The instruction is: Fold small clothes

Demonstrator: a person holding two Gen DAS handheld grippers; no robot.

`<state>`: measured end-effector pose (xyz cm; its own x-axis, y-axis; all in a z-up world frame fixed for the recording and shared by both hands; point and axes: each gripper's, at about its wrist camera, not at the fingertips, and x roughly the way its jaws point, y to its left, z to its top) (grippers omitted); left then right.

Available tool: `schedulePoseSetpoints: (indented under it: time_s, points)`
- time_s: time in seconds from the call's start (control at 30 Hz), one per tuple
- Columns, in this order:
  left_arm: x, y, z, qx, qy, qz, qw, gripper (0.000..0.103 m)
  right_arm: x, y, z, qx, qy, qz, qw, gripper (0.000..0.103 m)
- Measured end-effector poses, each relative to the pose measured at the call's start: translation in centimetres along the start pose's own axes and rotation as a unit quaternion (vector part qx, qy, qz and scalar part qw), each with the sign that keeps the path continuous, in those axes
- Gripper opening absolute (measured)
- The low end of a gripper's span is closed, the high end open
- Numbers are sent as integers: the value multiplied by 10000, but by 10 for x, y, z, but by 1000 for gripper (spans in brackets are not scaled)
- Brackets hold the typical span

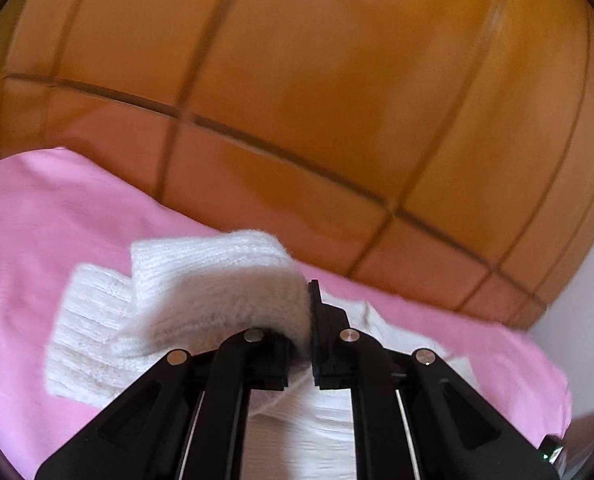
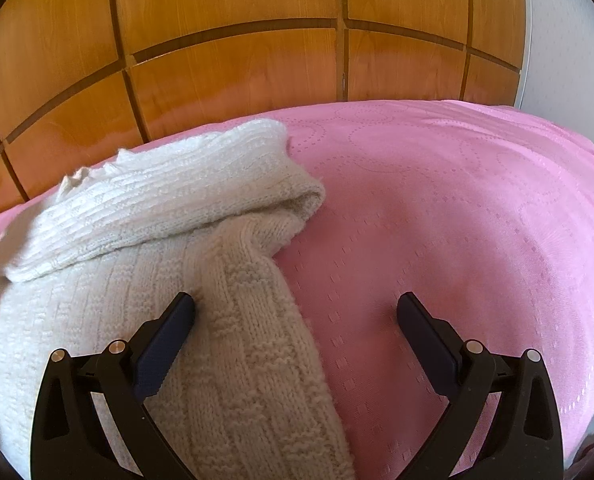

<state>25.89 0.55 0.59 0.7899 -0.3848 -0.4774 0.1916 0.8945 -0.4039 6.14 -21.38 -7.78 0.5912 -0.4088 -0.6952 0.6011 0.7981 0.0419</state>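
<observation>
A white ribbed knit garment (image 2: 137, 264) lies partly folded on a pink bedspread (image 2: 457, 208). The left gripper (image 1: 303, 340) pinches a lifted fold, seen only from its wrist; the right gripper (image 2: 295, 304) gapes wide, empty.

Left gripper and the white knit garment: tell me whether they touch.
Touching. The left wrist view shows the left gripper shut on a fold of the white knit garment.
</observation>
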Motion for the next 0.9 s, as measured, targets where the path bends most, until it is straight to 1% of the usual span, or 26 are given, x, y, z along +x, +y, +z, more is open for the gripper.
schedulePoseSetpoints:
  time_s: [0.03,0.1,0.17,0.2,0.23,0.27,0.3,0.33,0.37,0.43,0.5,0.53,0.57,0.6,0.63,0.7,0.77,0.8,0.83,0.87,0.9]
  points:
    - [14,-15,-4,179,174,-40,9997,7,0,0,0,2,0,1,10000,100]
    - [35,-36,-11,483,389,-59,9981,7,0,0,0,3,-1,2,10000,100]
    - [55,-65,-32,902,688,-5,9935,7,0,-1,0,6,2,14,10000,100]
    - [57,-78,-43,1010,787,-15,9918,11,0,-1,0,6,1,15,10000,100]
    - [66,-88,-55,1137,976,-71,9887,29,-1,-1,0,10,-2,21,10000,100]
    - [70,-94,-64,1199,1161,-151,9859,43,0,-1,0,13,0,25,10000,100]
    - [73,-97,-70,1232,1339,-233,9830,65,-1,-1,0,18,-1,32,10000,100]
    - [74,-105,-81,1266,1435,-349,9809,70,-1,-2,0,23,-2,41,10000,100]
    - [69,-108,-89,1315,1427,-451,9799,71,-1,-2,0,35,-4,56,10000,100]
    - [54,-114,-105,1507,1433,-705,9756,81,-1,-3,0,35,-3,59,10000,100]
    - [41,-112,-113,1679,1459,-972,9701,85,-1,-2,0,20,-4,38,10000,100]
    - [29,-111,-117,1817,1376,-1079,9677,86,-1,-2,0,19,-5,38,10000,100]
    - [18,-105,-119,1933,1206,-1088,9676,87,-1,-1,0,21,-6,39,10000,100]
    - [10,-100,-118,1996,1054,-1046,9686,90,-1,-2,0,19,-4,40,10000,100]
    - [-1,-89,-115,2012,832,-926,9716,91,-1,-1,0,16,-3,38,10000,100]
    - [-8,-66,-104,1768,606,-661,9802,91,-1,-2,0,14,-3,37,10000,100]
    - [-16,-30,-90,1197,342,-117,9922,91,-1,-1,0,7,1,29,10000,100]
    - [-18,-20,-86,1028,284,48,9943,91,-1,-1,0,4,-1,25,10000,100]
    - [-22,-1,-79,704,171,367,9967,91,-1,-1,0,-4,-4,18,10000,100]
    - [-24,15,-75,445,102,609,9971,91,-1,0,0,-24,1,-5,10000,100]
    - [-24,25,-72,281,80,757,9967,91,-2,1,1,-59,16,-40,10000,100]
